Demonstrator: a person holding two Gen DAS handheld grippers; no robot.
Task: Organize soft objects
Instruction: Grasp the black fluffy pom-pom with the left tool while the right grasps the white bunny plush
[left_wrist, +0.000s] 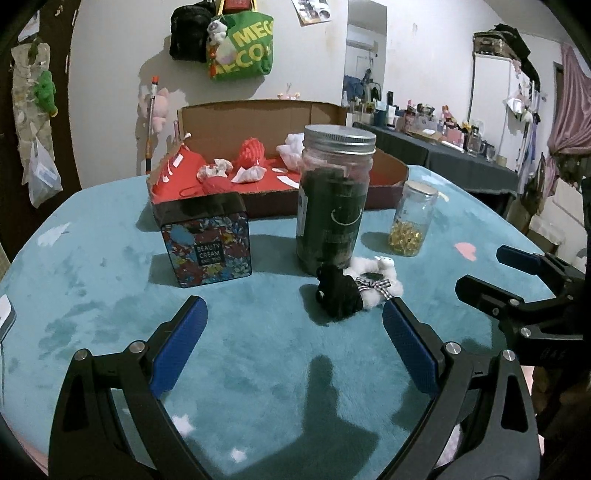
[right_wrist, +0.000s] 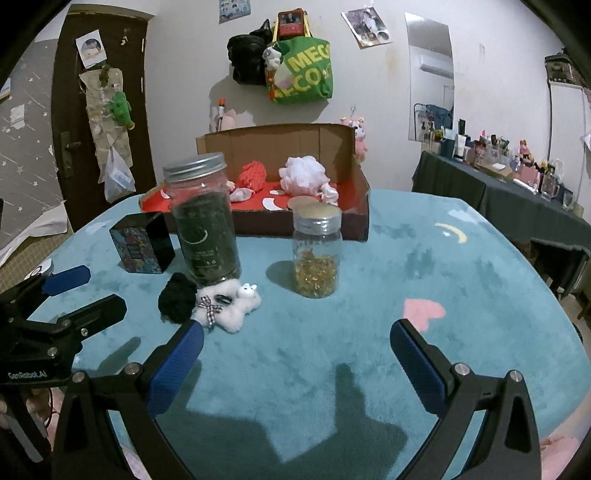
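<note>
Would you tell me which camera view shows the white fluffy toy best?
The right wrist view: the white fluffy toy lies unobstructed, checked bow and small head visible. In the left wrist view the toy is partly hidden behind the black fuzzy toy.

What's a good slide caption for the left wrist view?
Open left tongs hover over the teal table, facing a black scrunchie and white fluffy scrunchie beside the dark jar.

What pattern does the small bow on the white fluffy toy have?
Black-and-white check bow, clearest in right wrist view.
</note>
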